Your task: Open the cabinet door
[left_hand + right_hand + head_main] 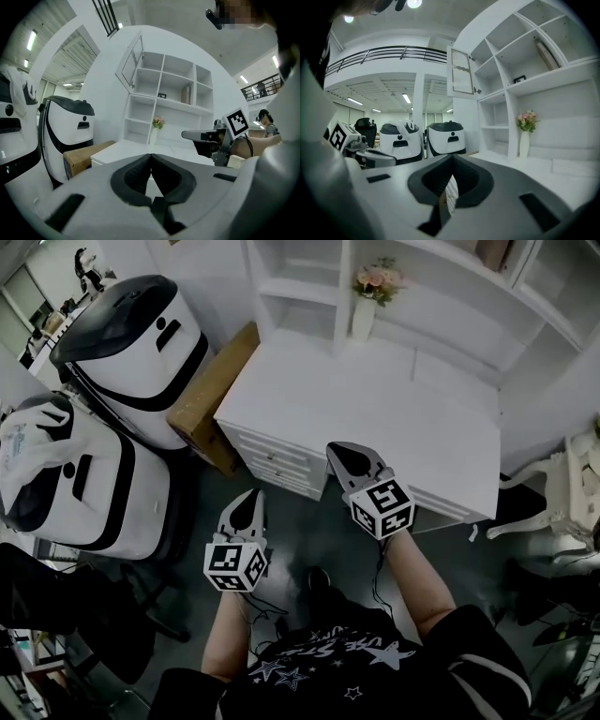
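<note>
The cabinet door (pixel 130 65), a glass-paned white door at the hutch's upper left corner, stands swung outward; the right gripper view shows the door (pixel 461 72) too. Below the hutch shelves (pixel 300 287) lies a white desk (pixel 375 418) with drawers. My left gripper (pixel 251 495) hovers in front of the desk's drawers, its jaws touching at the tips with nothing between them (pixel 151 154). My right gripper (pixel 336 448) is over the desk's front edge, jaws together (pixel 452 157), with a small white tag hanging in the hollow behind the tips. Both are well below the door.
A vase of pink flowers (pixel 367 306) stands at the back of the desk. A cardboard box (pixel 211 390) leans at the desk's left end. Two white-and-black machines (pixel 131 334) (pixel 75 474) stand to the left. A white chair (pixel 562 493) is at the right.
</note>
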The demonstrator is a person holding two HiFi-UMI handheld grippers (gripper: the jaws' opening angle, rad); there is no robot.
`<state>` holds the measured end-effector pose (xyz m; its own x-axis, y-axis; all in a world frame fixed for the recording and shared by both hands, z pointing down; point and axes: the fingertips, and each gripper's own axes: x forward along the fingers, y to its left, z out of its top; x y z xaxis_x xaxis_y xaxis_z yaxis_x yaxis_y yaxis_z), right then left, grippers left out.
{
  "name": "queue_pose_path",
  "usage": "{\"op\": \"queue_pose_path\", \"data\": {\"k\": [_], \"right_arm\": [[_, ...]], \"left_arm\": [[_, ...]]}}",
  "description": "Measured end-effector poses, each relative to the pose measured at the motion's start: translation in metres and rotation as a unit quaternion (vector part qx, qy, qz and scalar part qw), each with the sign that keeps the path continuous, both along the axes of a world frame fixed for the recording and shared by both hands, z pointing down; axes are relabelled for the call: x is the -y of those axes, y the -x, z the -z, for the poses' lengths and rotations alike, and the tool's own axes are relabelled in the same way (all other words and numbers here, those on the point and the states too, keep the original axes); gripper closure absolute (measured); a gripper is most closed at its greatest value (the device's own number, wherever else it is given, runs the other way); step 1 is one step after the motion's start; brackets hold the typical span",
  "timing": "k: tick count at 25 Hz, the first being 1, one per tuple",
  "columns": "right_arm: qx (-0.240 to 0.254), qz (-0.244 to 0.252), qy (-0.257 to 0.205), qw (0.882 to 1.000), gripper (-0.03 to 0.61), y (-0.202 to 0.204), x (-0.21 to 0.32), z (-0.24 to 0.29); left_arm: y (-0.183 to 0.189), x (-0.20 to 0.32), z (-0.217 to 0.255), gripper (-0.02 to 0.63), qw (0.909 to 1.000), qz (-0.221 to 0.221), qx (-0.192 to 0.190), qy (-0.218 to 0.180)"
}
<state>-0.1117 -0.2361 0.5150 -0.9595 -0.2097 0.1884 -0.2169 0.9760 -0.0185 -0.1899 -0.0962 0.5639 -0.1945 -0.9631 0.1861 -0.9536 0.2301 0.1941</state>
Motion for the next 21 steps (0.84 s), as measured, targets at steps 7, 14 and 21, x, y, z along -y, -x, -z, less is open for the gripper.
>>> {"op": "queue_pose_path", "data": {"k": [7,14,21], "right_arm": [[-0.027,0.031,0.013,0.999,0.574,-0.013,-0.088,-0.022],[-0.020,0.050,0.011,0.998,0.574,-0.046,-0.184,-0.009],[-0.013,0.063,-0.002,0.998,0.572,-0.085,-0.276,0.005]], "left_arm": [[-0.018,-0.093,-0.005,0.606,0.9993,0.033,-0.019,0.004],[-0.054,-0.188,0.015,0.606,0.9989,0.046,-0.010,-0.006],[-0.100,-0.277,0.023,0.606,0.9988,0.046,-0.006,-0.015]]}}
